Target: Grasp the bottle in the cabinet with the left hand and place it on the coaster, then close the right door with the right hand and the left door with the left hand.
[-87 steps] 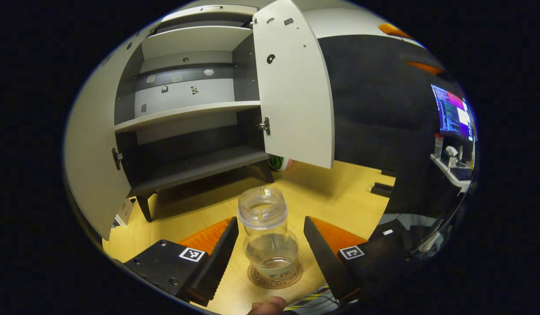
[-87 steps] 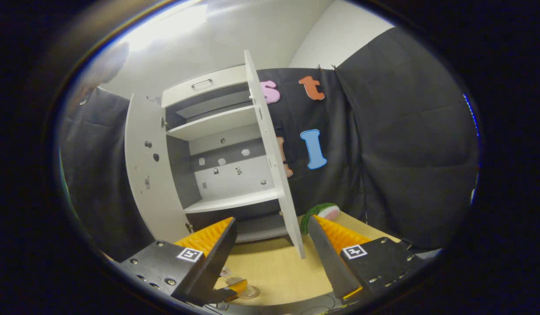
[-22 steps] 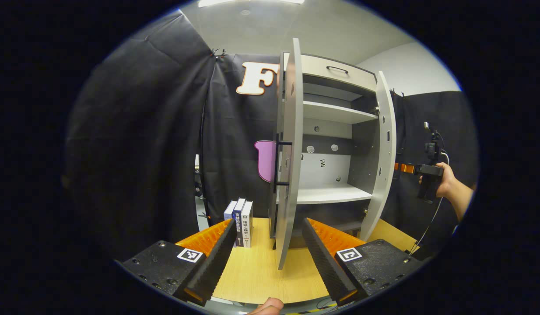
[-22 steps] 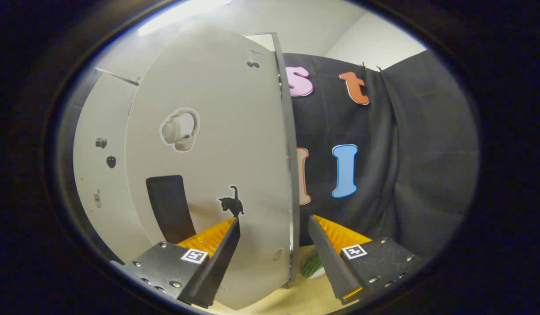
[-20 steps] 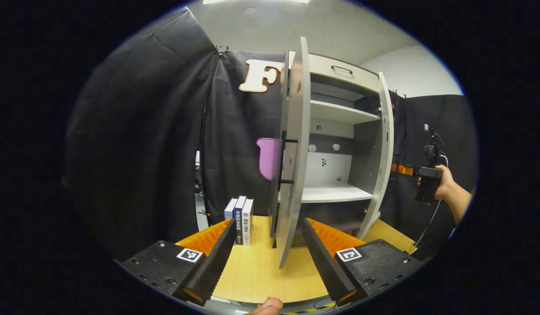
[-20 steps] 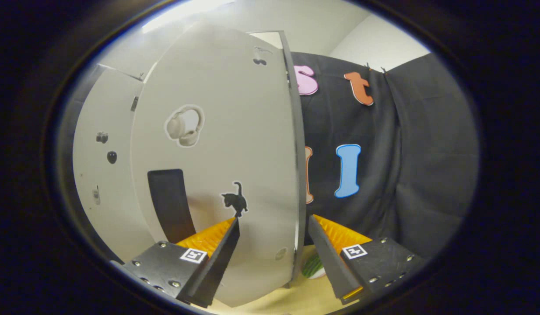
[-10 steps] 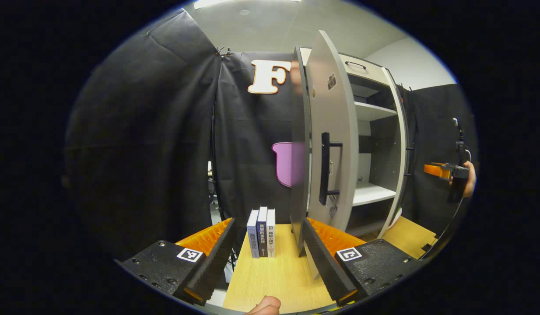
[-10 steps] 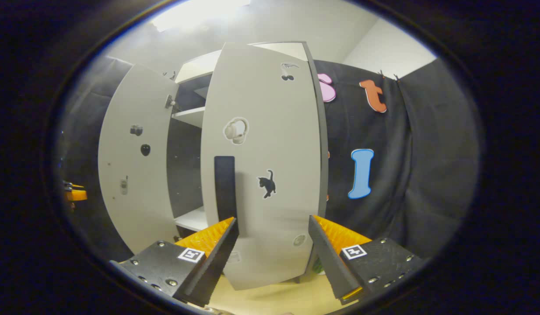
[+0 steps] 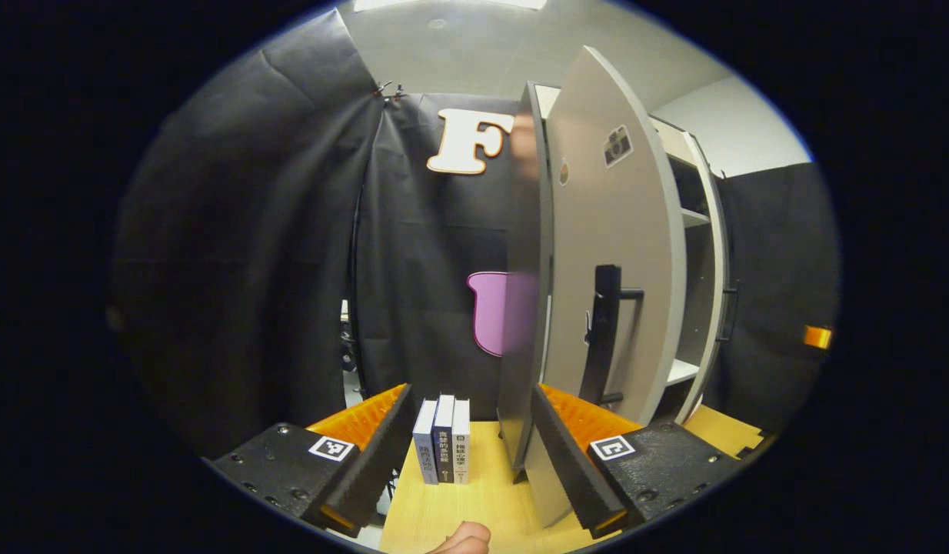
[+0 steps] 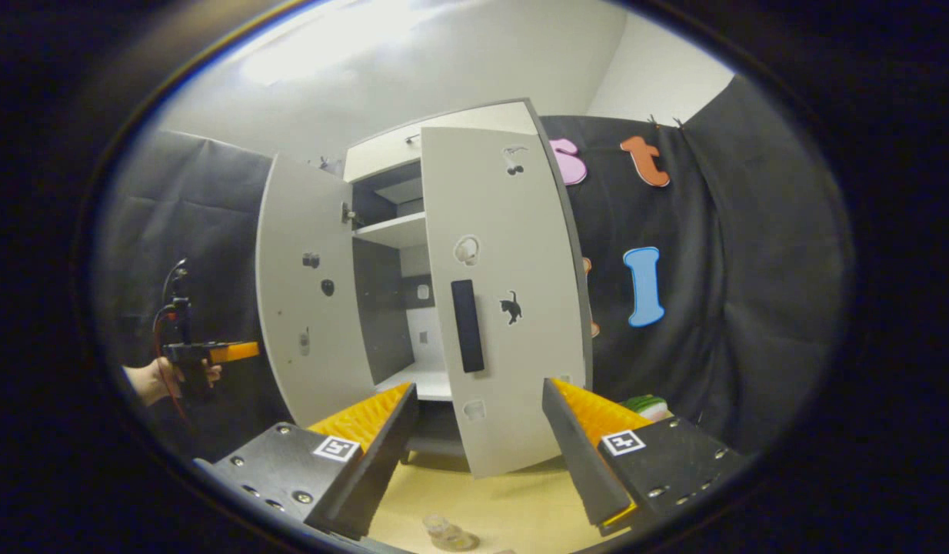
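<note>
A: Left gripper (image 9: 467,454), near end first. State of the jaws?

B: Spread wide, nothing between them. A fingertip (image 9: 461,538) shows at the bottom edge. Wooden counter (image 9: 474,504) just ahead, three books (image 9: 442,440) upright on it between the fingers. The left door's (image 9: 624,269) edge stands just inside the right-hand finger; touching or not, cannot tell.

A: That door's position?

B: Part open, black handle (image 9: 604,331) facing the camera. Shelves (image 9: 694,219) visible through the gap beyond it.

A: Right gripper (image 10: 478,454)?

B: Jaws apart too, empty, back from the cabinet (image 10: 436,146). Low between the fingers, the clear bottle (image 10: 442,531) stands on the counter, on the coaster (image 10: 465,543) as far as I can tell; only its top is in frame.

A: Farther off?

B: Right door (image 10: 505,300), nearly shut, stickers and a dark handle (image 10: 467,325) on its face. Left door swung out, interior open between the two. Far left, a hand (image 10: 163,381) holds the left gripper level, pointed at that door.
</note>
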Demonstrator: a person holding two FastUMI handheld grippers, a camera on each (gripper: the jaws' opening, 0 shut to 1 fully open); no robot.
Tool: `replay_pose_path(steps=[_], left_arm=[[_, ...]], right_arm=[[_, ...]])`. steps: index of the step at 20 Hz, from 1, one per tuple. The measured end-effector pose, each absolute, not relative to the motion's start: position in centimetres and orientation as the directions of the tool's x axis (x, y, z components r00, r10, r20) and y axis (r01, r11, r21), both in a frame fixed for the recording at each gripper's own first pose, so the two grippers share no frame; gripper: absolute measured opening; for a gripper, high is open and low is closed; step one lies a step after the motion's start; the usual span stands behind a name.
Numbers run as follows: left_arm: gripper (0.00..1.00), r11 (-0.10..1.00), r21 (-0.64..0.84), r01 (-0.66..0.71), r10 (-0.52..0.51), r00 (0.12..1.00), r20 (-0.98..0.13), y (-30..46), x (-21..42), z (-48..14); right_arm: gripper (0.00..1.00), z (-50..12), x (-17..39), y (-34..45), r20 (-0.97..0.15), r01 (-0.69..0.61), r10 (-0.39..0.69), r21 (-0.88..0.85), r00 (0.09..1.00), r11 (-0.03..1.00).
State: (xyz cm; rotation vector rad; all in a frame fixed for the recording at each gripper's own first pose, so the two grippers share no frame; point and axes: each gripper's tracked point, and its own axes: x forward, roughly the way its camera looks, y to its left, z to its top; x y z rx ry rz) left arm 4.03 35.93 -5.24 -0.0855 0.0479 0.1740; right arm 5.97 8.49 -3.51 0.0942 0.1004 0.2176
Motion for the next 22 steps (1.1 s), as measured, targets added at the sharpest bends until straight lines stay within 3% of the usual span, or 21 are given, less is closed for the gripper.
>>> replay_pose_path(steps=[5, 6, 11, 12, 13, 14, 15, 16, 18, 19, 20, 22], left_arm=[[0.93, 0.969, -0.108, -0.22, 0.214, 0.974, -0.071, 37.1, 5.3, -3.8], [0.96, 0.968, -0.115, -0.223, 0.216, 0.974, -0.069, 37.1, 5.4, -3.5], [0.93, 0.973, -0.11, -0.201, 0.193, 0.978, -0.076, 35.6, 6.7, -2.8], [1.0, 0.977, -0.108, -0.186, 0.178, 0.981, -0.077, 34.6, 7.2, -2.7], [0.93, 0.981, -0.112, -0.161, 0.152, 0.985, -0.081, 33.2, 7.5, -2.7], [0.93, 0.98, -0.099, -0.175, 0.167, 0.982, -0.084, 32.8, 7.4, -2.9], [0.89, 0.98, -0.081, -0.181, 0.176, 0.983, -0.057, 32.2, 7.3, -2.3], [0.9, 0.978, -0.088, -0.191, 0.186, 0.981, -0.061, 31.8, 7.4, -2.6], [0.88, 0.974, -0.112, -0.196, 0.19, 0.98, -0.066, 31.5, 7.4, -2.6], [0.94, 0.971, -0.12, -0.205, 0.197, 0.978, -0.074, 31.4, 7.5, -2.7], [0.93, 0.969, -0.126, -0.213, 0.205, 0.976, -0.071, 31.2, 7.7, -2.7], [0.94, 0.967, -0.113, -0.227, 0.22, 0.973, -0.07, 30.9, 7.7, -2.6]], right_arm=[[0.98, -3.5, -1.4, 8.4, -0.081, -0.234, 0.247, 0.142, 0.966, 0.962], [0.98, -3.4, -2.4, 8.1, -0.072, -0.231, 0.242, 0.134, 0.968, 0.964], [0.98, -4.7, -6.6, 7.7, -0.077, -0.246, 0.257, 0.13, 0.963, 0.96], [0.98, -4.8, -7.2, 7.5, -0.078, -0.243, 0.254, 0.127, 0.964, 0.962], [0.98, -5.1, -7.9, 7.1, -0.084, -0.233, 0.245, 0.132, 0.966, 0.964], [0.99, -5.5, -8.4, 6.5, -0.098, -0.209, 0.224, 0.146, 0.97, 0.967], [0.94, -5.7, -8.9, 5.8, -0.107, -0.178, 0.197, 0.161, 0.975, 0.971], [0.99, -5.3, -9.3, 5.9, -0.108, -0.169, 0.19, 0.182, 0.976, 0.969], [0.98, -4.6, -9.8, 7.3, -0.101, -0.198, 0.222, 0.208, 0.97, 0.958], [0.94, -4.7, -9.7, 7.6, -0.095, -0.201, 0.225, 0.209, 0.97, 0.957], [0.99, -4.5, -9.5, 7.5, -0.086, -0.198, 0.22, 0.204, 0.972, 0.959], [0.98, -3.5, -9.2, 7.1, -0.05, -0.195, 0.209, 0.192, 0.977, 0.962]])
